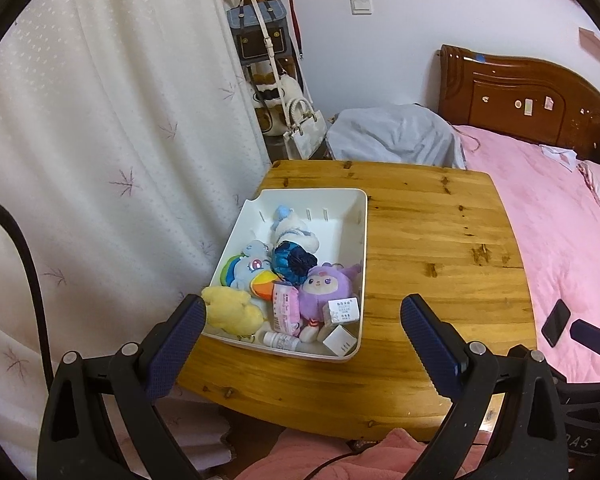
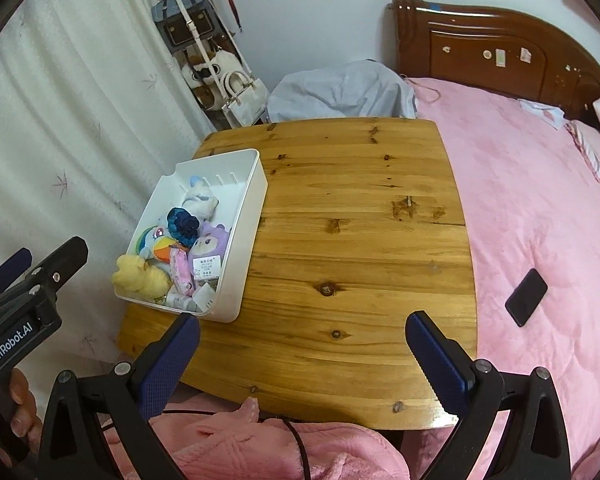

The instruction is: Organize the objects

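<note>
Left wrist view shows a white plastic bin (image 1: 362, 240) on the left side of the wooden table (image 1: 440, 240), packed at its near end with a yellow plush (image 1: 230, 308), a purple plush (image 1: 328, 286), a rainbow-maned blue plush (image 1: 248, 270), a dark blue ruffled item (image 1: 294, 260) and small white boxes (image 1: 342, 326); its far end is mostly bare. Left gripper (image 1: 303, 316) and right gripper (image 2: 302, 334) both hang spread wide, holding nothing, above the table's near edge. A black phone (image 2: 526, 297) lies on the pink bed (image 2: 540, 208) to the right
</note>
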Tool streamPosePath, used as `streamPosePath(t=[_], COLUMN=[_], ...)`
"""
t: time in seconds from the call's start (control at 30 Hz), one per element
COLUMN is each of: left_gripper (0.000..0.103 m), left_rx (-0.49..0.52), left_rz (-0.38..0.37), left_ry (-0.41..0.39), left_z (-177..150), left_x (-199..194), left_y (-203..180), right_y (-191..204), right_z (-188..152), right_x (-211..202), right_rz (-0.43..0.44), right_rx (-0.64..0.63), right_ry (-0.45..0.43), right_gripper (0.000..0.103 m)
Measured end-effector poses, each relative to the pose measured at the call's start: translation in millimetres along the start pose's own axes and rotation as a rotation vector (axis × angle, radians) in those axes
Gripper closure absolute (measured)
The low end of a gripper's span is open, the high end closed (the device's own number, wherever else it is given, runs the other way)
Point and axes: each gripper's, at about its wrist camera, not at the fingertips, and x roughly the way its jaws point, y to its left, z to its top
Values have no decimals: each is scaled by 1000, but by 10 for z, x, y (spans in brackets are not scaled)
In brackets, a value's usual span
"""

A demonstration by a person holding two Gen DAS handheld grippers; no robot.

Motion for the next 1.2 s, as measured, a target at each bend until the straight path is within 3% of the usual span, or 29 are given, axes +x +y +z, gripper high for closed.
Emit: streamPosePath(t=[1.2], left_gripper=[4], left_rx=[15], left_rz=[18], left_ry=[-7], left_z=[127], left_x=[88], left_y=[-7], right_y=[51], right_z=[120], right_x=[173], right_rz=[4], right_rx=[-28], right_ry=[42], right_gripper=[0])
